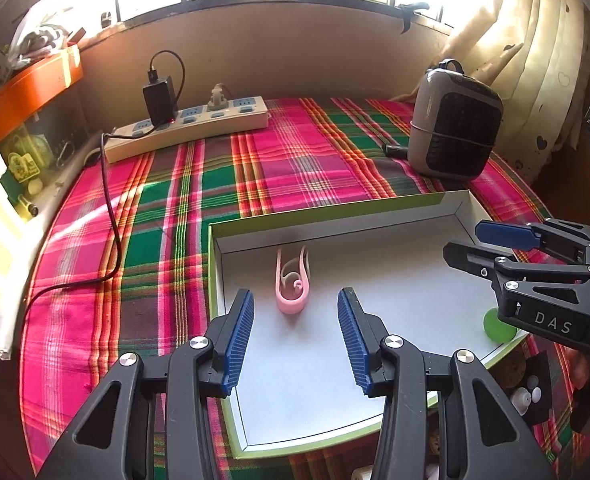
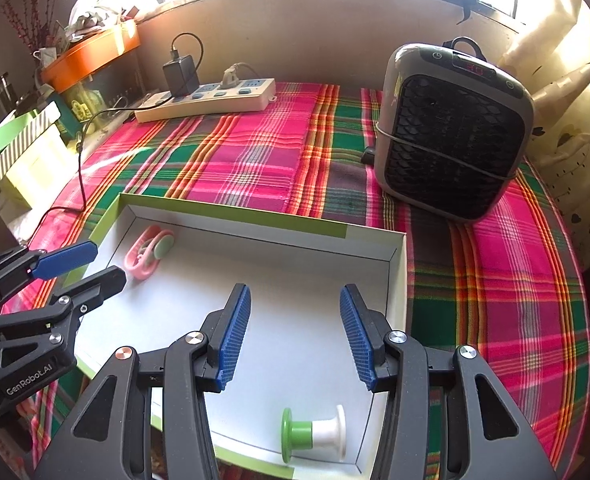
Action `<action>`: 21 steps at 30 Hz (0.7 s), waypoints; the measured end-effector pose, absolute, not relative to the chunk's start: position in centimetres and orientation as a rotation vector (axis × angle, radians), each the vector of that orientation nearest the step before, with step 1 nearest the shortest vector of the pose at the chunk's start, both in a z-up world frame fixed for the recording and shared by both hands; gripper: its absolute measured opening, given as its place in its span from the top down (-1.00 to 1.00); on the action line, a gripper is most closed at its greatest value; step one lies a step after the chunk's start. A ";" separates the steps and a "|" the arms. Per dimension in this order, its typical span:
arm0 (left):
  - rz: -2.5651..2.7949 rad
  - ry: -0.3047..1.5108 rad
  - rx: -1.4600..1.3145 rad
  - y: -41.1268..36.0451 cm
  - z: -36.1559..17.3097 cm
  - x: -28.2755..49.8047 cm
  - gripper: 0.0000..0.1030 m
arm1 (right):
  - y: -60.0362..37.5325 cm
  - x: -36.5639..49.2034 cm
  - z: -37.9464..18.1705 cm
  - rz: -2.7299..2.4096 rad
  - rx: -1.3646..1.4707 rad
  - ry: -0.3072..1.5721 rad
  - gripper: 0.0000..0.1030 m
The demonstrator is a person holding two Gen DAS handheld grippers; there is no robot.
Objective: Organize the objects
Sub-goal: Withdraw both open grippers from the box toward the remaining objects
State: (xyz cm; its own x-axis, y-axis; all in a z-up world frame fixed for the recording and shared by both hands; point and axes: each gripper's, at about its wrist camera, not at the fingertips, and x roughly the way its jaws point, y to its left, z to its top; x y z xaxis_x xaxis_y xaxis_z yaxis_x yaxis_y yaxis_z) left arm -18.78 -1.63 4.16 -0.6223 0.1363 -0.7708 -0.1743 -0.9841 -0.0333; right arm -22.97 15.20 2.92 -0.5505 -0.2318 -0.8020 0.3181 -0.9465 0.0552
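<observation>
Your left gripper [image 1: 295,336] and right gripper [image 2: 295,332] both hang spread and empty over the tray [image 1: 335,216]. The pink clip [image 1: 292,284] lies at twelve o'clock of the left; the spool [image 2: 315,434] at six o'clock under the right. The spool may roll if nudged.
</observation>
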 end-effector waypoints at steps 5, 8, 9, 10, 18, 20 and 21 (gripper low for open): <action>2.693 0.061 -1.260 -1.7 4.4 -17.8 0.18 | 15.4 -21.9 3.5 -2.528 1.256 0.131 0.07; 2.701 0.051 -1.258 -1.8 4.6 -17.3 0.18 | 15.4 -21.0 3.8 -2.535 1.237 0.143 0.07; 2.701 0.049 -1.252 -1.8 4.7 -17.1 0.18 | 15.4 -20.7 3.9 -2.539 1.232 0.146 0.07; 2.702 0.046 -1.248 -1.8 4.8 -16.9 0.18 | 15.4 -20.4 3.9 -2.540 1.228 0.143 0.07; 2.718 0.010 -1.209 -2.4 5.4 -14.7 0.18 | 16.2 -18.1 4.5 -2.564 1.191 0.127 0.07; 2.714 -0.004 -1.197 -2.6 5.5 -14.0 0.18 | 16.5 -17.5 4.5 -2.566 1.191 0.113 0.07; 2.712 -0.003 -1.193 -2.6 5.5 -13.6 0.18 | 16.7 -17.2 4.5 -2.568 1.195 0.109 0.07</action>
State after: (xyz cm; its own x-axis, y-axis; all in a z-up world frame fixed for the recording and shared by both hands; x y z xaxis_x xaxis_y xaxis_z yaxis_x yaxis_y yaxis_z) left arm -13.62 -2.58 5.48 -0.6624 0.1639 -0.7310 -0.1624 -0.9840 -0.0735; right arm -17.23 16.71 4.48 -0.6060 -0.2425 -0.7576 0.3058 -0.9502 0.0595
